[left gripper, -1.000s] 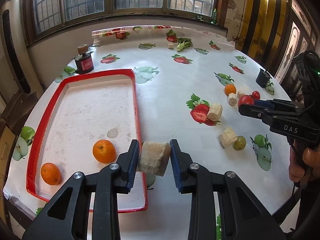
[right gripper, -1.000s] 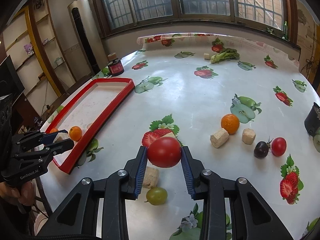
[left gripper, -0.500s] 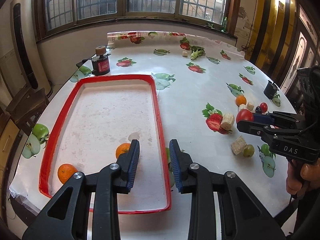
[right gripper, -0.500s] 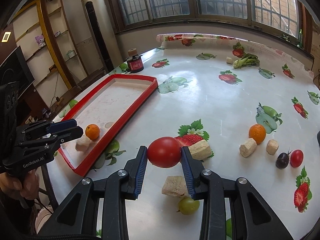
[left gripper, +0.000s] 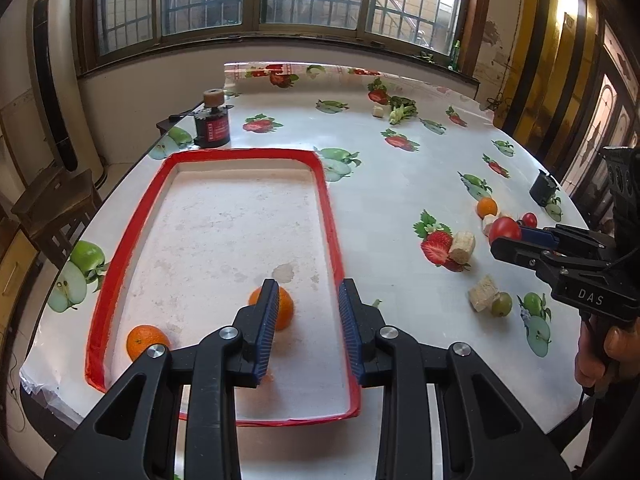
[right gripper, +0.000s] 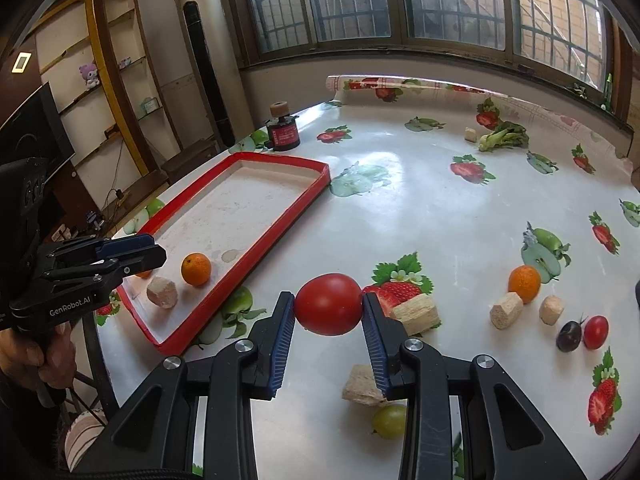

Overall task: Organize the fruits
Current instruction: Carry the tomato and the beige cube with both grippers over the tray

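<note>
My left gripper is open and empty above the near end of the red-rimmed tray. The tray holds two oranges. In the right wrist view a beige chunk lies in the tray beside an orange, below the left gripper. My right gripper is shut on a red tomato and holds it above the table right of the tray. It also shows in the left wrist view.
On the table to the right lie an orange, several beige chunks, a green grape, a dark grape and a small red tomato. A dark jar stands behind the tray. Greens lie far back.
My left gripper opened and let go of the beige chunk, which now lies in the tray, then drew back. My right gripper carried the tomato left toward the tray.
</note>
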